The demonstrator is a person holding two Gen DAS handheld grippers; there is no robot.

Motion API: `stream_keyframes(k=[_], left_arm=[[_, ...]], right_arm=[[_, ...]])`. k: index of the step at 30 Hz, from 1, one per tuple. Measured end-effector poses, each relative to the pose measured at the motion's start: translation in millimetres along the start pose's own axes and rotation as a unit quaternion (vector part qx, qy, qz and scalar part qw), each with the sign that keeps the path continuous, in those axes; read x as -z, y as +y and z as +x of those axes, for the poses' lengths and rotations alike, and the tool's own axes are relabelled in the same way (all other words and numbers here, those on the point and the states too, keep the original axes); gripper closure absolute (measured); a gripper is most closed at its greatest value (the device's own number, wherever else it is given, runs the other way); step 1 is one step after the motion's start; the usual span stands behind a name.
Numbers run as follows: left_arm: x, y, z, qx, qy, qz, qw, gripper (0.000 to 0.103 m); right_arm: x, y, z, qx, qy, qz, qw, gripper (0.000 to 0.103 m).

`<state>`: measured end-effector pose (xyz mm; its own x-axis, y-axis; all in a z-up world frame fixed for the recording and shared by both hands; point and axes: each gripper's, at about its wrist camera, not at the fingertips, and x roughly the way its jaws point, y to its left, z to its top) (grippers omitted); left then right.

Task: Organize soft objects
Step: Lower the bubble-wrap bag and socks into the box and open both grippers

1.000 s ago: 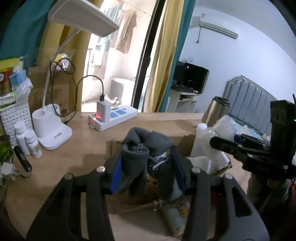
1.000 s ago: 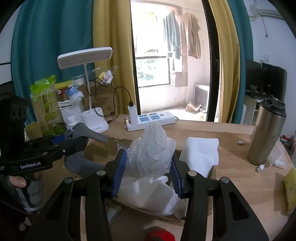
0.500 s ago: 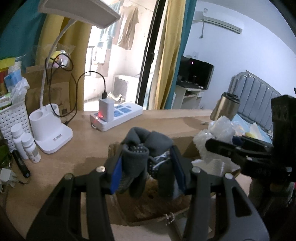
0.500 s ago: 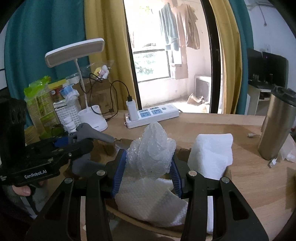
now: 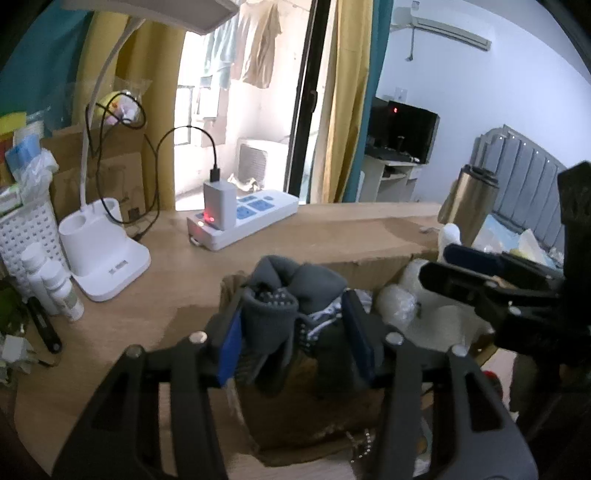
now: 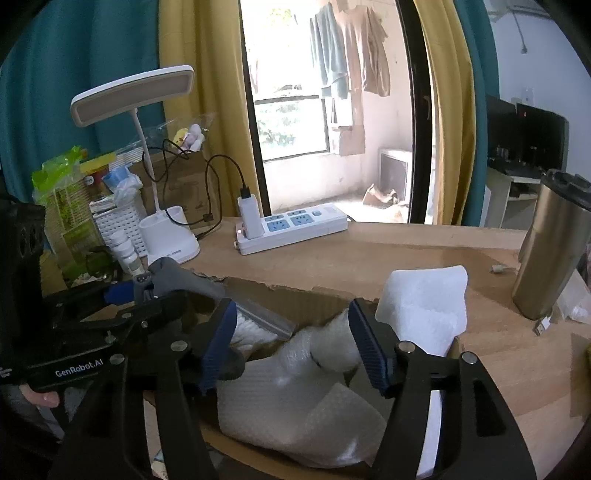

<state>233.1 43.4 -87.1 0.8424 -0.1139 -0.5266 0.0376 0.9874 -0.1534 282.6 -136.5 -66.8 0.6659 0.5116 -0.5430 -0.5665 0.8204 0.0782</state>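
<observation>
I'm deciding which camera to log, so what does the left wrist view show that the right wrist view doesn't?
Only the left wrist view: the left tongs shut on grey socks, an air conditioner and a grey headboard.

Only the right wrist view: the right tongs open over bubble wrap, a white foam sheet and green snack bags.

Both: the cardboard box, power strip, desk lamp and steel tumbler.

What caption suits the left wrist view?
Left gripper clamps grey socks above a brown cardboard box on the wooden desk.
</observation>
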Motion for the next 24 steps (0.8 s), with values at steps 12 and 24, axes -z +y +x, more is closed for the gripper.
stream_keyframes(k=[12, 24], left_arm=[[-3.8, -3.4, -17.6, 0.01, -0.022, -0.008, 0.9997, 0.022], [-6.3, -18.4, -49.1, 0.016, -0.055, -0.004, 0.9984, 0.012]], right_arm=[[0.6, 2.1, -15.4, -0.002, -0.015, -0.004, 1.0, 0.036], [2.7, 3.9, -48.3, 0.002, -0.04, -0.007, 0.999, 0.036]])
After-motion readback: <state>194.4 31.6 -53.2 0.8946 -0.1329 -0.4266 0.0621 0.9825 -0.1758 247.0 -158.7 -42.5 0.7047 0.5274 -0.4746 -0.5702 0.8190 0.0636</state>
